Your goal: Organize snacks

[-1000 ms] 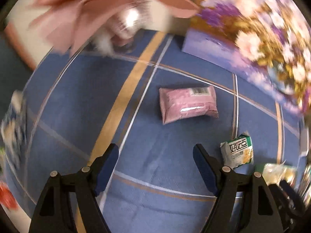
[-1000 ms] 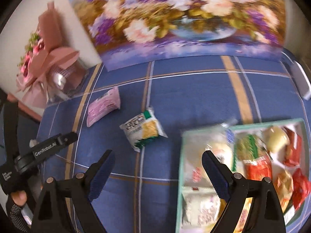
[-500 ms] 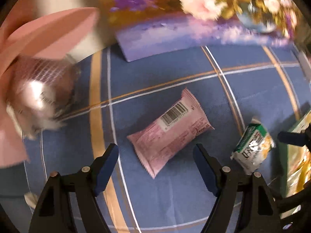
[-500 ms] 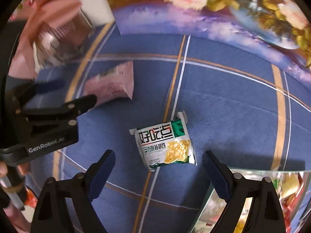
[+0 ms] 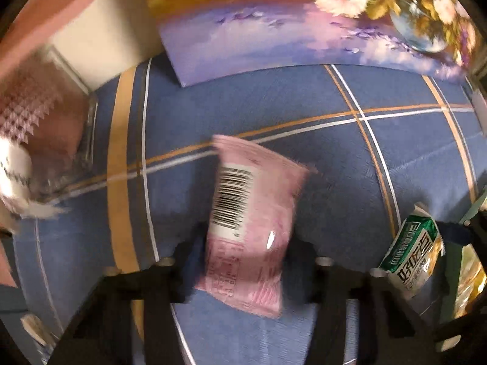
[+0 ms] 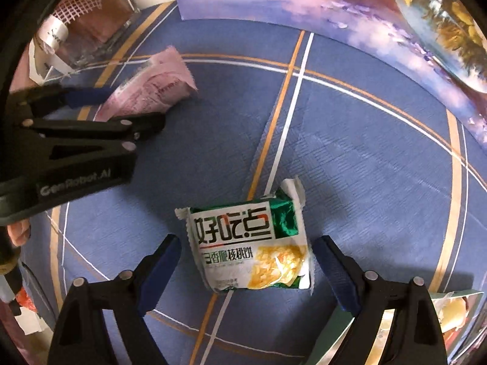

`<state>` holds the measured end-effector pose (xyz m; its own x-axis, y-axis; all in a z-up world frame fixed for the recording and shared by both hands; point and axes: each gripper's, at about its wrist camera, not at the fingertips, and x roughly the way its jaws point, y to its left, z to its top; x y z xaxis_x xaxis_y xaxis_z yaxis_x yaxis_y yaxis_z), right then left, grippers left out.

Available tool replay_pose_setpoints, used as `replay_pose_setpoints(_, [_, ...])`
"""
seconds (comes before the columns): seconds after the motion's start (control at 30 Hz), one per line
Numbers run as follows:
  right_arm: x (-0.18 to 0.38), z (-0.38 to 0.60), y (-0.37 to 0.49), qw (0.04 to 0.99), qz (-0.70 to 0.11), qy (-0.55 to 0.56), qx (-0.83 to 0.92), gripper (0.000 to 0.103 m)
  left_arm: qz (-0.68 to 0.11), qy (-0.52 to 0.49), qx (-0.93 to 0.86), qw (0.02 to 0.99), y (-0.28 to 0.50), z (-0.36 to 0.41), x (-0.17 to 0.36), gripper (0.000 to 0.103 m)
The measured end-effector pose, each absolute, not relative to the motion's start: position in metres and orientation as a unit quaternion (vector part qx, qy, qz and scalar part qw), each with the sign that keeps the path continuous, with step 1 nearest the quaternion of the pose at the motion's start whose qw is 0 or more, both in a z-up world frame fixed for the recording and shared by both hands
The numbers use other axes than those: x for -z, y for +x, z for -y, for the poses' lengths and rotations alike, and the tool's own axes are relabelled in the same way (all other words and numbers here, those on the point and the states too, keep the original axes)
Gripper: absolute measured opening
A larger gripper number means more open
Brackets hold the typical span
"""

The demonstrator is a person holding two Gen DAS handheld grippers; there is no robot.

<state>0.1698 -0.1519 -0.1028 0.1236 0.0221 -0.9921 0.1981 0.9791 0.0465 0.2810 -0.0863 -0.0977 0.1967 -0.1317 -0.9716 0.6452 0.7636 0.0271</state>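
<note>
A pink snack packet (image 5: 252, 222) with a barcode lies on the blue checked tablecloth. My left gripper (image 5: 248, 261) straddles its near half, jaws open with a finger on each side; the view is blurred. The packet also shows in the right wrist view (image 6: 149, 91), next to the left gripper (image 6: 121, 109). A green and white snack packet (image 6: 249, 249) lies between the open fingers of my right gripper (image 6: 246, 270), which do not touch it. It shows at the right of the left wrist view (image 5: 411, 255).
A green tray (image 6: 338, 334) of snacks sits at the lower right. A flower painting (image 6: 365, 15) leans at the back. A clear box with pink wrapped flowers (image 6: 91, 24) stands at the back left, near the pink packet.
Both grippers have moved forward and down. The left one now has the pink packet between its fingers; the right one has come up around the green packet.
</note>
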Motion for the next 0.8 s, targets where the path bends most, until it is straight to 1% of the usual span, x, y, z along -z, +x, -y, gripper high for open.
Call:
replay_pose_setpoints(0.03, [0.101, 0.153, 0.168, 0.747, -0.656, 0.085, 0.062, 0.073, -0.580, 0.214, 0.260, 0.742, 0.281, 0.084, 0.097, 0.044])
replay_pose_setpoints(0.13, [0.095, 0.159, 0.158, 0.751, -0.650, 0.094, 0.061, 0.063, -0.596, 0.194, 0.246, 0.739, 0.278, 0.076, 0.094, 0.042])
replay_pose_setpoints(0.3, [0.088, 0.166, 0.138, 0.752, -0.643, 0.128, 0.066, 0.061, -0.604, 0.162, 0.223, 0.748, 0.263, 0.062, 0.084, 0.042])
replay_pose_setpoints(0.5, [0.055, 0.168, 0.095, 0.766, -0.613, 0.184, 0.064, 0.061, -0.609, 0.109, 0.201, 0.760, 0.223, 0.042, 0.052, 0.042])
replay_pose_setpoints(0.63, [0.034, 0.162, 0.064, 0.774, -0.596, 0.193, 0.086, 0.061, -0.596, 0.089, 0.192, 0.775, 0.186, 0.033, 0.023, 0.042])
replay_pose_setpoints(0.8, [0.014, 0.151, 0.026, 0.789, -0.576, 0.174, 0.125, 0.061, -0.587, 0.058, 0.191, 0.785, 0.151, 0.033, -0.006, 0.042])
